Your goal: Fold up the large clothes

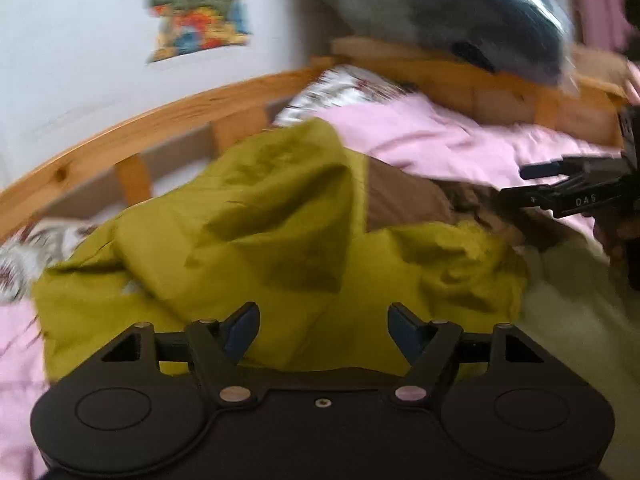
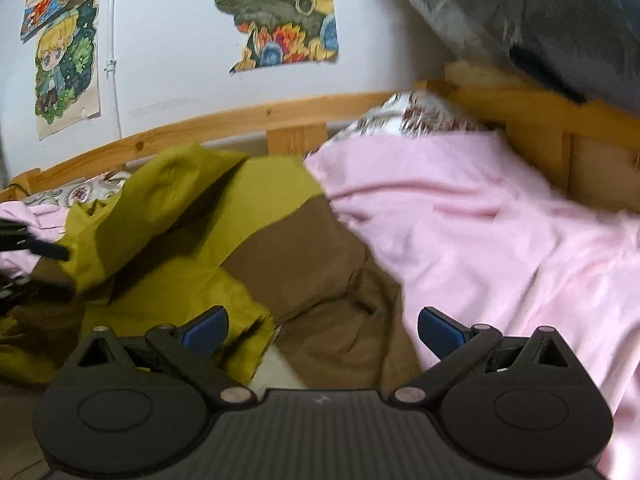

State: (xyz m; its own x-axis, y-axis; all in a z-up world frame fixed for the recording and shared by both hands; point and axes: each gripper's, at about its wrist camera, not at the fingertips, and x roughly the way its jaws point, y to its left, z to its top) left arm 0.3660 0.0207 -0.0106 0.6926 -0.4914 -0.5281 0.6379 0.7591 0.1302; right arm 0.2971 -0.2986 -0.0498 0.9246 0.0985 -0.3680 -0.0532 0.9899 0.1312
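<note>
I take the olive-green jacket (image 1: 256,216) as my landmark: it lies crumpled in the middle of the bed, on the pink blanket (image 2: 480,220), with its brown lining (image 2: 304,256) turned up on the side toward the headboard. My left gripper (image 1: 323,330) hovers just at the near edge of the jacket with its jaws apart and nothing pinched between them; green cloth shows behind the gap, but the pads are not pressing on it. My right gripper (image 2: 322,330) sits over the brown lining, also spread wide and empty. I judge both are parked there so I can pick new corners, since the jacket is still bunched and no neat fold shows yet. Beyond the jacket runs the wooden bed rail (image 1: 160,120), and behind that a pale wall with a colourful drawing (image 2: 280,16) taped up. A patterned pillow (image 2: 416,116) sits past the jacket near the headboard, under a bulky dark bundle (image 1: 460,12).
</note>
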